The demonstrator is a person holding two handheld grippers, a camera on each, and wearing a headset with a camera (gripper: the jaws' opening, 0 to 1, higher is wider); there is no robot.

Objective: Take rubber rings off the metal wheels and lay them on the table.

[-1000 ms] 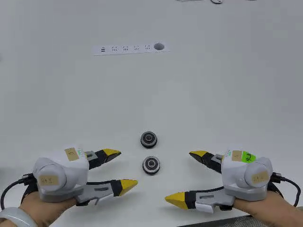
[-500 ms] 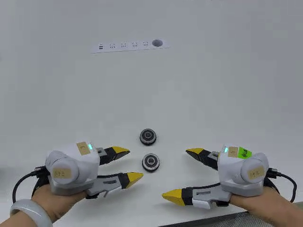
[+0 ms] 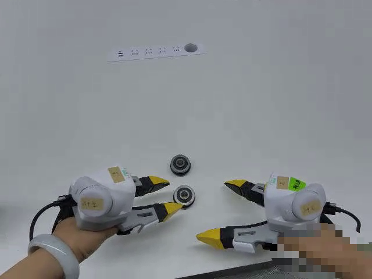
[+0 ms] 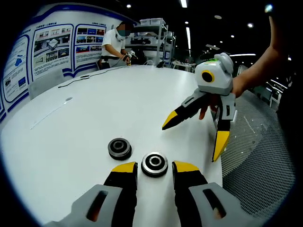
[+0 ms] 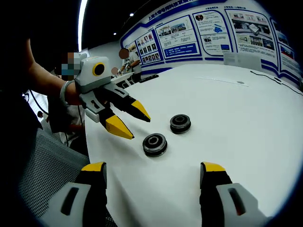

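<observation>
Two small metal wheels with black rubber rings lie flat on the white table. The near wheel (image 3: 184,195) (image 4: 155,164) (image 5: 155,144) sits just ahead of my left gripper (image 3: 164,195) (image 4: 155,168), whose yellow tips stand open on either side of it without touching. The far wheel (image 3: 181,164) (image 4: 120,148) (image 5: 180,123) lies a little beyond. My right gripper (image 3: 222,210) (image 5: 154,168) is wide open to the right of both wheels, with nothing between its fingers.
A white power strip (image 3: 156,51) lies far back on the table. The table's front edge (image 3: 244,271) runs close under my right hand, with grey mesh flooring beyond. A person stands at a far bench (image 4: 116,42).
My left gripper has moved right and forward, bringing its tips up to the near wheel. The right gripper has shifted slightly left. The wheels have not moved.
</observation>
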